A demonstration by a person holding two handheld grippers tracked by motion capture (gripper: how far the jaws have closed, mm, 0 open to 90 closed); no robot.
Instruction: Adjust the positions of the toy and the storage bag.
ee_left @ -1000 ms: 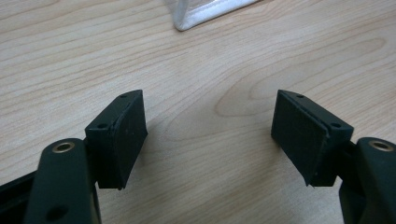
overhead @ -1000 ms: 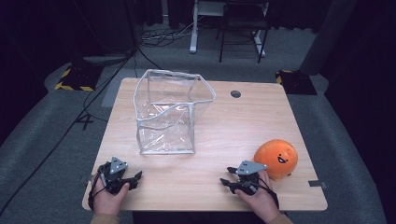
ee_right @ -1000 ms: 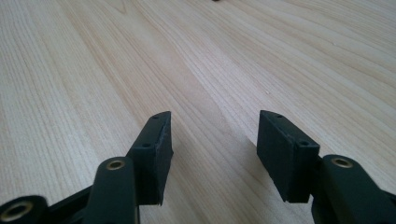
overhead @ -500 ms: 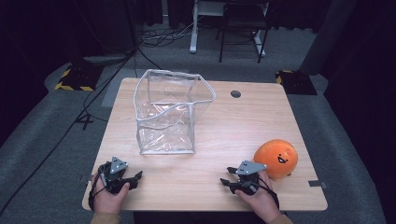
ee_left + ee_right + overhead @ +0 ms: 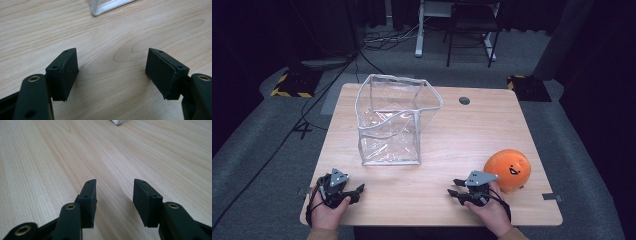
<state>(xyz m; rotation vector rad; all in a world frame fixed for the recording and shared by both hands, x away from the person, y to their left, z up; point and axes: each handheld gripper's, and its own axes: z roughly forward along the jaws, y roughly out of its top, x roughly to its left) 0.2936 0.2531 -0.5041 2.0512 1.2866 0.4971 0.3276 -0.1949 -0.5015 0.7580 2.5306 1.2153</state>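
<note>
Resting low on the near edge of the wooden table [image 5: 447, 130], both grippers sit in the person's hands with nothing between their jaws. In the high view the left gripper [image 5: 358, 190] lies at the near left corner, its jaws pointing toward the middle of the table, and the right gripper [image 5: 454, 188] lies near the right corner, its jaws pointing left across the board.

The nearest thing to either of them is the orange ball [image 5: 508, 170] with a small smiling face. It stands on the table just beside the right gripper's body, on the side away from the jaws, so it is behind and to the right of them rather than ahead of them. Whether the ball touches the grey plate on top of that gripper cannot be told from above.

In the right gripper view the right gripper [image 5: 114, 195] has its jaws partly apart, having just been closing, with bare wood grain in the gap and no object there. In the left gripper view the left gripper [image 5: 111, 71] stands wider, its two pads well apart over bare tabletop.

The clear plastic bag [image 5: 393, 120], upright and open at the top with a white rim, stands on the left half of the table, well apart from the ball. Its white bottom corner [image 5: 100, 8] shows ahead of the left jaws, and a corner [image 5: 117, 122] shows far ahead of the right ones.
</note>
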